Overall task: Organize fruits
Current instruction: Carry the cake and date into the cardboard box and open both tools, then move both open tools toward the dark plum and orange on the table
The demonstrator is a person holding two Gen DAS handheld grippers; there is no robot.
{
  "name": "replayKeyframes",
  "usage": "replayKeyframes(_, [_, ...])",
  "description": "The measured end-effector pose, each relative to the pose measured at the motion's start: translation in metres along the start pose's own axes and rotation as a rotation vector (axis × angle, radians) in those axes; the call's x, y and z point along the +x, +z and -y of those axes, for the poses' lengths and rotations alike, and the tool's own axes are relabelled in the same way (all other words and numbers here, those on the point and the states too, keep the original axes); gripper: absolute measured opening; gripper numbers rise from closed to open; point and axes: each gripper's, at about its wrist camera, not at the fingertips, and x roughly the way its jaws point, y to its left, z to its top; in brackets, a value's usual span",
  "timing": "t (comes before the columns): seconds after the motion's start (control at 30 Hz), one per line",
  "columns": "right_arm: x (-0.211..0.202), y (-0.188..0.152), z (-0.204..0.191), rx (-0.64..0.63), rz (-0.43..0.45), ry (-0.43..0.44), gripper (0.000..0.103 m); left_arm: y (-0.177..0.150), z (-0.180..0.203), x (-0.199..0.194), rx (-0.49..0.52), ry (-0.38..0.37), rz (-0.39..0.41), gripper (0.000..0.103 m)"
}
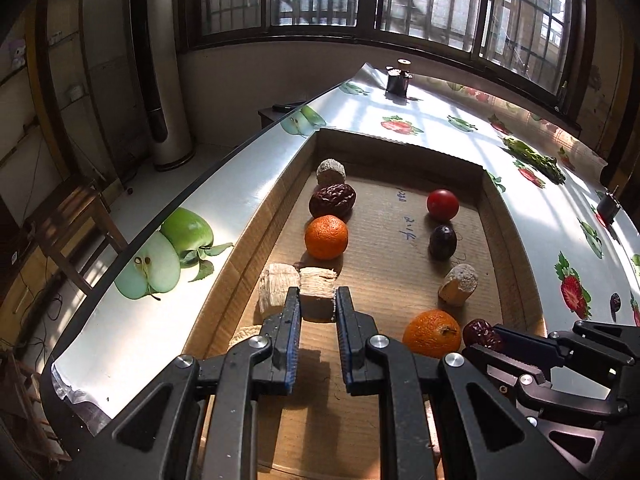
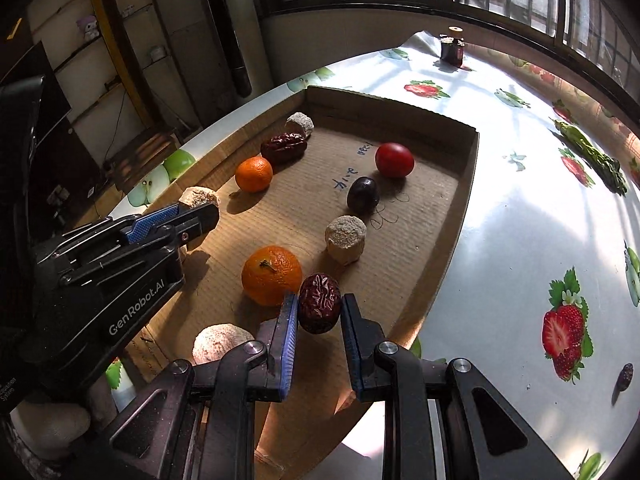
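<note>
1. My left hand-held gripper (image 1: 317,304) is clamped on a pale, fibrous chunk (image 1: 318,294) at the near left of the cardboard tray (image 1: 496,216), which lies on the tabletop (image 1: 440,116).
2. That chunk looks light, dry and crumbly, so I judge a soft squeeze across its flat sides best; a second chunk (image 1: 278,288) touches it on the left.
3. My right hand-held gripper (image 2: 319,312) is clamped on a wrinkled red date (image 2: 319,302) at the near right of the tray, just beside the near orange (image 2: 272,274).
4. The date seems light and leathery with some give; holding across its middle, as now, should keep it from swivelling.
5. Farther in lie a far orange (image 2: 254,174), another date (image 2: 284,147), a tomato (image 2: 394,160) and a dark plum (image 2: 363,195).
6. The round ones look smooth and prone to roll, so I would take them across their widest part.
</note>
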Motion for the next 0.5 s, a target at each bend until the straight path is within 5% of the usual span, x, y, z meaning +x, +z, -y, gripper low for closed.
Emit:
replayKeyframes(0.17, [0.001,-0.002,-0.005,-0.013,0.007,-0.006,0.024,0.001,0.002,-0.008,-0.002,0.021,0.024,0.038])
replayKeyframes(0.3, [-0.002,-0.004,-0.008,-0.022,0.013,-0.012,0.024,0.001,0.004,-0.019,0.004,0.037,0.054,0.046])
replayKeyframes(0.5, [-0.018,-0.007,-0.006,-0.005,0.056,-0.007,0.046,0.002,0.004,-0.039,0.002,0.064,0.101,0.058])
